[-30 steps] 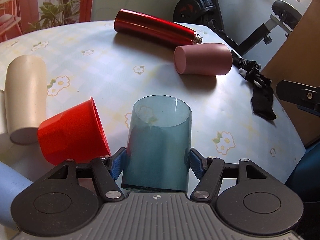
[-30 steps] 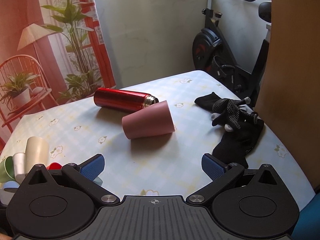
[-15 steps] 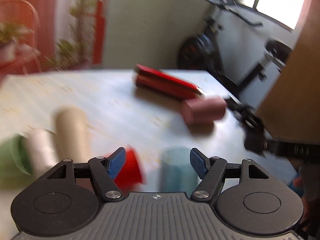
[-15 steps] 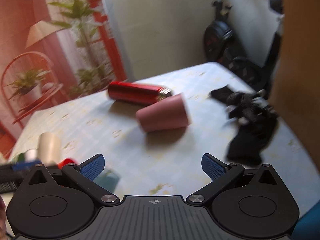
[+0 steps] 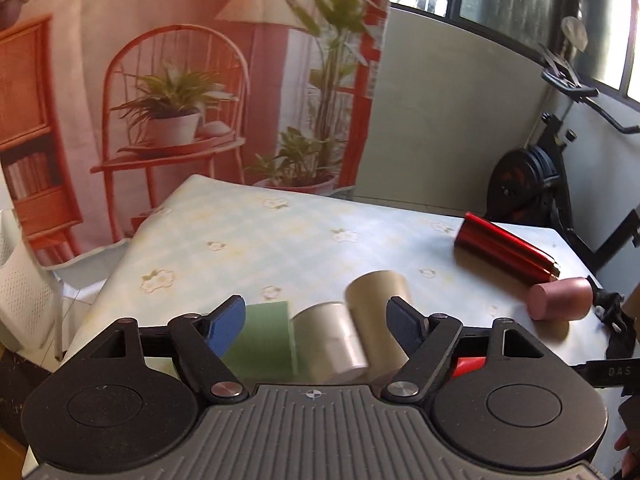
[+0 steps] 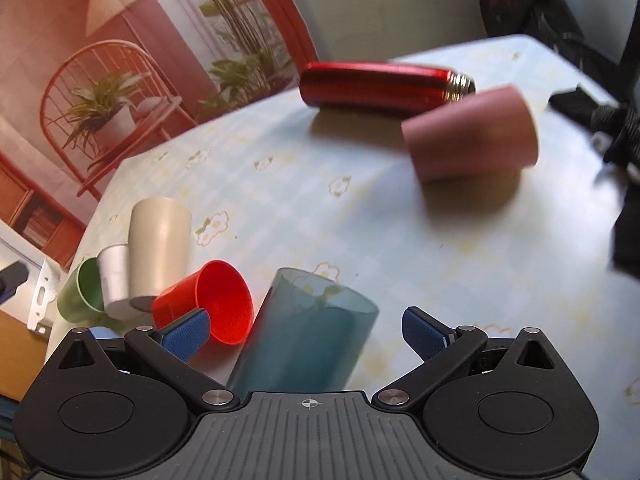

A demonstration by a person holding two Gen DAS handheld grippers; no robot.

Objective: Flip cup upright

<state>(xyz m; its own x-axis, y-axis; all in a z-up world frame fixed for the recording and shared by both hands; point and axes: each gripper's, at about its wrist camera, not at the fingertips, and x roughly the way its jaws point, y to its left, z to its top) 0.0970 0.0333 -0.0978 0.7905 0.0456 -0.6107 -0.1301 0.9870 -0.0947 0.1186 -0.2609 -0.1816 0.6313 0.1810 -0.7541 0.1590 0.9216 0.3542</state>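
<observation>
A translucent teal cup (image 6: 308, 332) stands upright, mouth up, on the floral tablecloth, close in front of my open, empty right gripper (image 6: 306, 330). A pink cup (image 6: 472, 136) lies on its side further back; it also shows in the left wrist view (image 5: 560, 303). My left gripper (image 5: 316, 322) is open and empty, raised above a cluster of lying cups: green (image 5: 264, 340), silver (image 5: 328, 336) and beige (image 5: 378, 312). The teal cup is hidden in the left wrist view.
A red flask (image 6: 384, 84) lies beside the pink cup. A red cup (image 6: 212, 304), beige cup (image 6: 160, 240), silver cup (image 6: 114, 280) and green cup (image 6: 78, 292) lie clustered at the left. Black gloves (image 6: 616, 140) lie at the right edge.
My left gripper let go of the teal cup, left it upright, and pulled up and to the left. My right gripper moved down and left toward the teal cup.
</observation>
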